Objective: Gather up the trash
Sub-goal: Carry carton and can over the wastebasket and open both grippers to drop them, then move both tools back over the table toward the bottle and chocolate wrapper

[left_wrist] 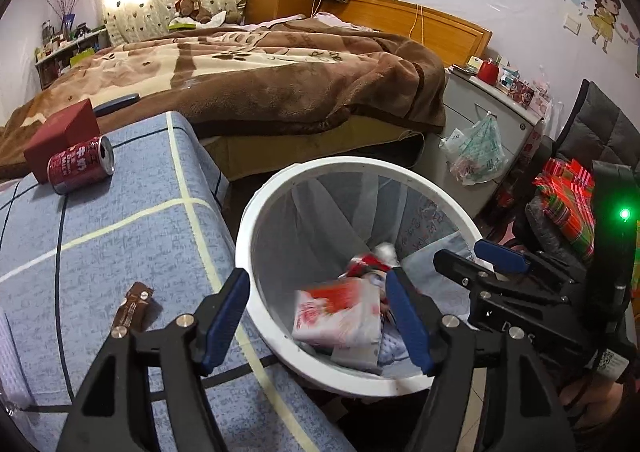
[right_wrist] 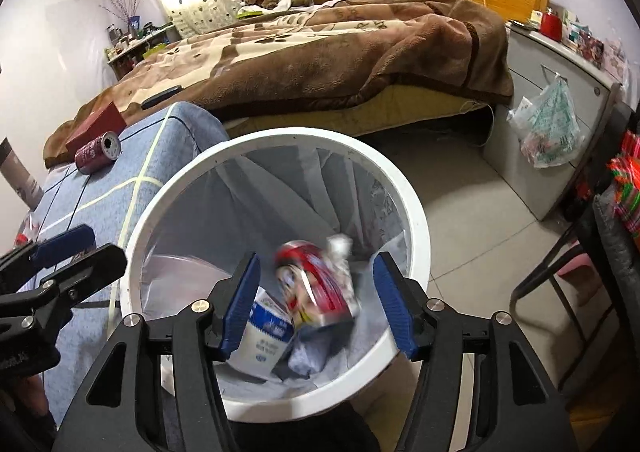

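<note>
A white bin (left_wrist: 256,219) with a pale liner stands on the floor beside a blue checked cloth surface (left_wrist: 120,252). My left gripper (left_wrist: 316,292) hangs open over the bin's near rim; below it a blurred red and white packet (left_wrist: 340,316) lies among the bin's trash. My right gripper (right_wrist: 318,272) is open above the same bin (right_wrist: 416,211), with a blurred red and white crumpled packet (right_wrist: 316,284) loose between its jaws and touching neither pad. A red can (left_wrist: 82,165) lies on its side on the cloth, and a brown wrapper (left_wrist: 134,306) lies nearer.
A dark red box (left_wrist: 60,135) sits behind the can. A bed with a brown blanket (left_wrist: 280,75) fills the back. A grey cabinet (right_wrist: 560,99) with a hanging plastic bag (right_wrist: 548,127) stands right, and a dark chair (right_wrist: 580,272) is beside the bin.
</note>
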`<state>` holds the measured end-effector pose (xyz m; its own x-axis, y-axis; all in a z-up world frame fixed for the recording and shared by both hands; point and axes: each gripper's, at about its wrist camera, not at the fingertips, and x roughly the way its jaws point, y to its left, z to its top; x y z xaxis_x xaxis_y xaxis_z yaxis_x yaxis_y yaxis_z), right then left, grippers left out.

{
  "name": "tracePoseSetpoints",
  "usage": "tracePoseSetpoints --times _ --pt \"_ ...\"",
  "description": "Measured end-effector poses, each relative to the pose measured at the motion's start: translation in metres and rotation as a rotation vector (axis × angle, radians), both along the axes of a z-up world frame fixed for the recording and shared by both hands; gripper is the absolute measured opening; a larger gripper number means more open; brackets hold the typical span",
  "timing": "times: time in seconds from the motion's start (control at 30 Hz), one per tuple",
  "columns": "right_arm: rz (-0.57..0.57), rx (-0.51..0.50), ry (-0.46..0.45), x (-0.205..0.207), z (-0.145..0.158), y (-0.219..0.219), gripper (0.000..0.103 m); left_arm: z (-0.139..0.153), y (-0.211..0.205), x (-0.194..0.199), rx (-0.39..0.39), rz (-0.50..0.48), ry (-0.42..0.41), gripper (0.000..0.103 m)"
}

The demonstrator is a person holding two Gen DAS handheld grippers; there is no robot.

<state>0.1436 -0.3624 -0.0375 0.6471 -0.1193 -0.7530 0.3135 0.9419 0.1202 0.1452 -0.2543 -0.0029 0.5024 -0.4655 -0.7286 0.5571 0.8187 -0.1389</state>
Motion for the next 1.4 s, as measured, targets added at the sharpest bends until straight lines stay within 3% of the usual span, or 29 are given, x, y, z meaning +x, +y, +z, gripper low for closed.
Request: tracePoseSetpoints --times 0.57,1.4 --pt "-0.007 0.0 -0.076 -0.009 0.015 0.022 0.06 0.012 0.048 -0.013 -0.025 0.085 -0.037 0.072" --pt "0.167 0.025 -0.11 0.002 0.02 0.104 0.06 0.024 0.175 -0.027 -0.054 0.336 -0.092 0.073"
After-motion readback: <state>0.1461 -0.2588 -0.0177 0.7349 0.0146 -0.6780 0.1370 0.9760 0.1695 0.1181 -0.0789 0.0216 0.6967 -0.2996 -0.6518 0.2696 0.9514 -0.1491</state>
